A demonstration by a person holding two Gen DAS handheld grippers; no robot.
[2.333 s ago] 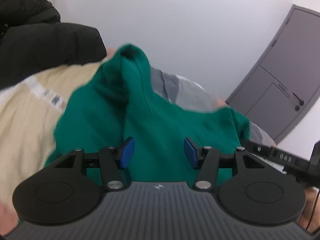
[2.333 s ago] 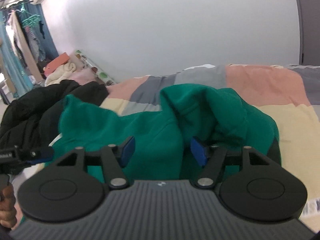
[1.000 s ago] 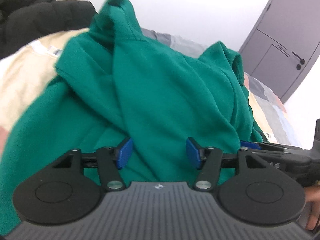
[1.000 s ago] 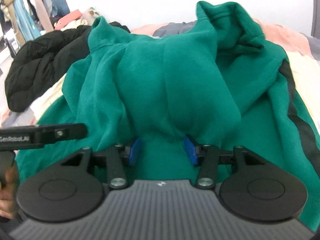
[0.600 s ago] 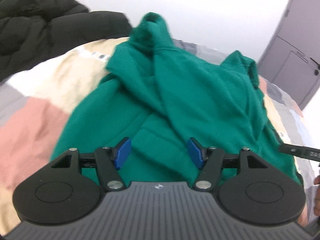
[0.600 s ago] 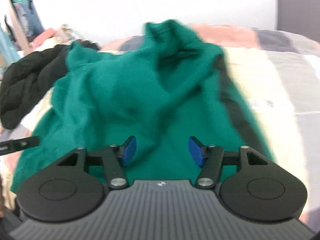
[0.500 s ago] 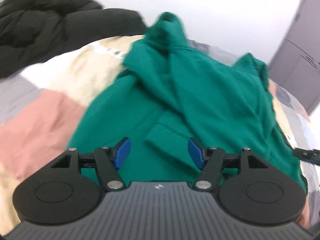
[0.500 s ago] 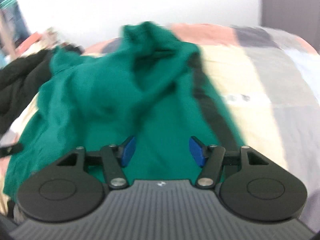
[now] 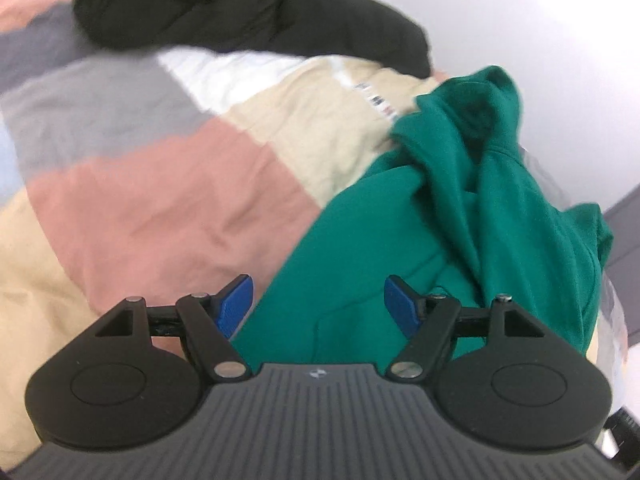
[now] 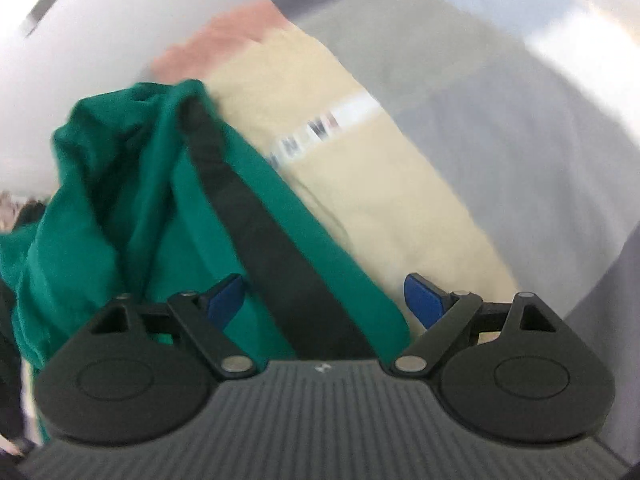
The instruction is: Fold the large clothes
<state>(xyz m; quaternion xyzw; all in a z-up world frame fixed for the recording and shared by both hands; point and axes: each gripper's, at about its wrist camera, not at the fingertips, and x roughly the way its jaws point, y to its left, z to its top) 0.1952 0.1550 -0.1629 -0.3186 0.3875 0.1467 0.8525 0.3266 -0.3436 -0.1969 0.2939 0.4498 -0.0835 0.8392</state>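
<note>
A green hooded sweatshirt (image 9: pixel 460 216) lies crumpled on the patchwork bedspread (image 9: pixel 168 208). In the left wrist view my left gripper (image 9: pixel 318 306) is open, its blue pads over the garment's left edge and holding nothing. In the right wrist view, which is blurred, the sweatshirt (image 10: pixel 132 208) shows a black stripe (image 10: pixel 260 232) along its right side. My right gripper (image 10: pixel 326 300) is open over that striped edge and holds nothing.
A black puffy jacket (image 9: pixel 240 4) lies on the bed beyond the sweatshirt, at the far left. A white wall (image 9: pixel 540 48) stands behind the bed. Cream and grey bedspread patches (image 10: pixel 400 184) lie right of the sweatshirt.
Both grippers have swung outward: the left to the garment's left edge, the right to its striped right edge. Both stay open. The sweatshirt lies lower than a second ago.
</note>
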